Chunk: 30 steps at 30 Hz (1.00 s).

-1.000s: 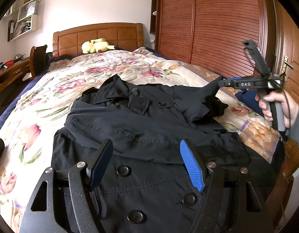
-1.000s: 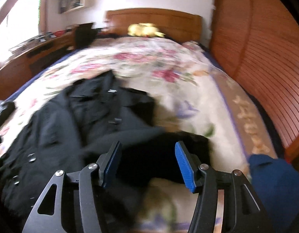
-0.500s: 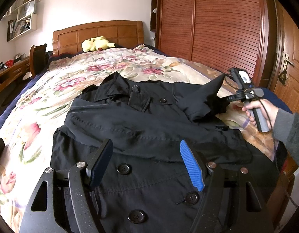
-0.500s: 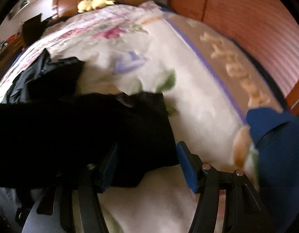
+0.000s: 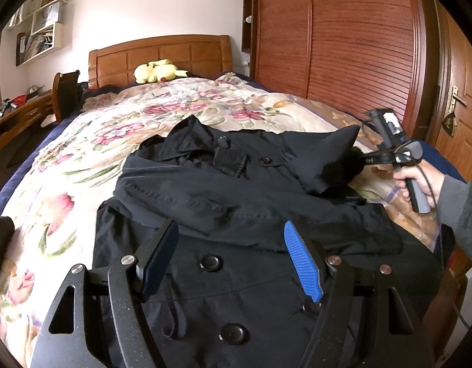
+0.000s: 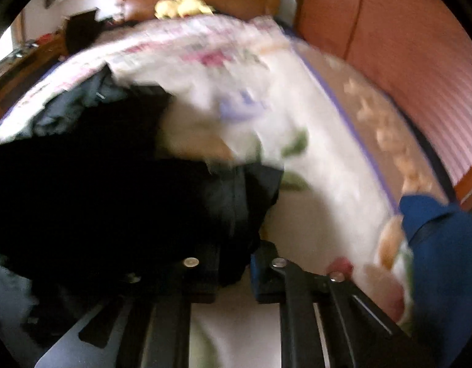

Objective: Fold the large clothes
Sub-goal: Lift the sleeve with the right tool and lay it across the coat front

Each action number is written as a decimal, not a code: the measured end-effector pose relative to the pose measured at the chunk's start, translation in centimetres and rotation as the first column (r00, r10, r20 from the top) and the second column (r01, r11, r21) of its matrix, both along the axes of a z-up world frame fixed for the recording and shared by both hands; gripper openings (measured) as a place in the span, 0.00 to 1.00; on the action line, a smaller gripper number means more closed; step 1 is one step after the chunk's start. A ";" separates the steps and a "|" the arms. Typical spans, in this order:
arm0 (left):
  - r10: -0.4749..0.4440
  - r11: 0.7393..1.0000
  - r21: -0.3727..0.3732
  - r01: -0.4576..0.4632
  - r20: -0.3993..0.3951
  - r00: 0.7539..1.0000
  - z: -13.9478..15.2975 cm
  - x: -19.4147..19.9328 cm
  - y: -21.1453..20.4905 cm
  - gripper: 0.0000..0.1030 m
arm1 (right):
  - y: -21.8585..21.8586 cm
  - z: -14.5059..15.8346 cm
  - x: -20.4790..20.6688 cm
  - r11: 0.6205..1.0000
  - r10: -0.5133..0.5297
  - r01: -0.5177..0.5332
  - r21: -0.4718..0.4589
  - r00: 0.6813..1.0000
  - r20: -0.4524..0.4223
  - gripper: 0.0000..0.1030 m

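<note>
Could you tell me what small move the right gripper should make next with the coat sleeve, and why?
Probably lift the sleeve and carry it inward over the coat. The right gripper is closing on its dark cuff, while the left gripper is open over the buttoned front.

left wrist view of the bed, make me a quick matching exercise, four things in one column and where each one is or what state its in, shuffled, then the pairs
Things
1. black coat
2. yellow plush toy
3. left gripper
4. right gripper

Places or states
A. closing on the coat's sleeve end
B. by the headboard
C. open above the coat's buttoned front, gripping nothing
D. spread on the floral bedspread

Pairs: 1-D, 2-B, 3-C, 4-A
</note>
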State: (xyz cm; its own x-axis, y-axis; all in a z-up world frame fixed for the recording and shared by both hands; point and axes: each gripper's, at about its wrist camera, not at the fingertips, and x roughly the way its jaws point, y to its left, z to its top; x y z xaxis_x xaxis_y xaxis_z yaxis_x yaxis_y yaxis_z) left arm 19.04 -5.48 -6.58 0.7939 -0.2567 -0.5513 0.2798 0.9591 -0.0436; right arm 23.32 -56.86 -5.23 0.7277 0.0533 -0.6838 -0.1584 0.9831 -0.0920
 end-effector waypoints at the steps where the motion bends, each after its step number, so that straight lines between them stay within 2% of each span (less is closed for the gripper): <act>1: 0.003 1.000 -0.002 -0.003 0.003 1.000 0.1 -0.1 0.3 0.70 | 0.6 1.1 -0.7 1.000 0.013 -0.013 0.000 1.000 0.025 0.12; 8: 0.036 0.999 -0.016 -0.036 0.034 0.999 1.1 -1.5 2.9 0.70 | 5.9 8.6 -6.9 0.989 0.146 -0.141 -0.042 0.973 0.180 0.11; 14: 0.076 0.997 -0.030 -0.075 0.052 0.996 1.6 -2.7 5.6 0.70 | 12.4 12.7 -12.8 0.957 0.290 -0.272 -0.102 0.921 0.260 0.11; 22: 0.136 0.990 -0.035 -0.134 0.067 0.988 1.6 -4.1 10.3 0.71 | 19.0 14.0 -17.9 0.898 0.440 -0.417 -0.139 0.853 0.282 0.11; 30: 0.180 0.983 -0.044 -0.178 0.052 0.982 1.1 -4.5 13.2 0.71 | 22.1 12.7 -18.6 0.847 0.531 -0.509 -0.151 0.811 0.244 0.11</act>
